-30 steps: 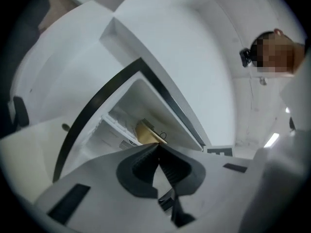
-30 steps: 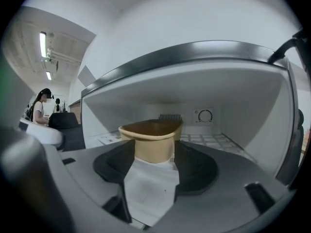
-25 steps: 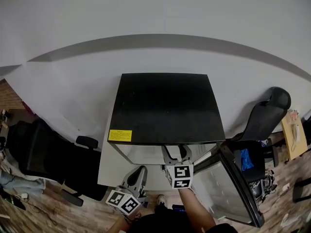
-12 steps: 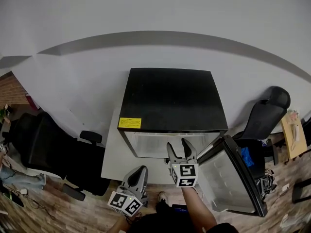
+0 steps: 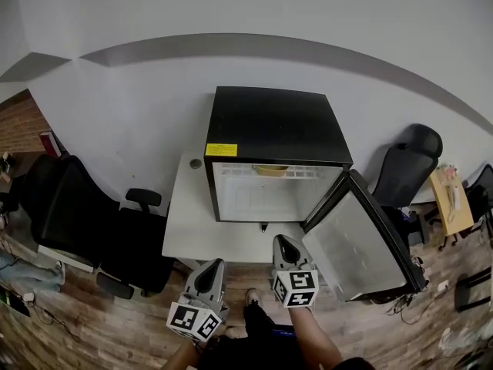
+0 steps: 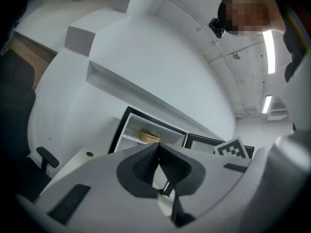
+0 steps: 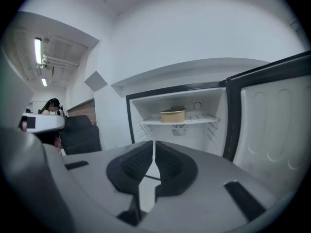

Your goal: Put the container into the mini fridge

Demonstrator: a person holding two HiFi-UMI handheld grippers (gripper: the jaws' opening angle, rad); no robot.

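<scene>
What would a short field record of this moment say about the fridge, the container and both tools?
mini fridge: black, standing on a white platform
door: swung wide open, at the right of the head view
container: tan, resting on the upper shelf inside the fridge
left tool: shut, empty
right tool: jaws have just been closing, now together, nothing between them
task state: container inside, door not yet shut
</scene>
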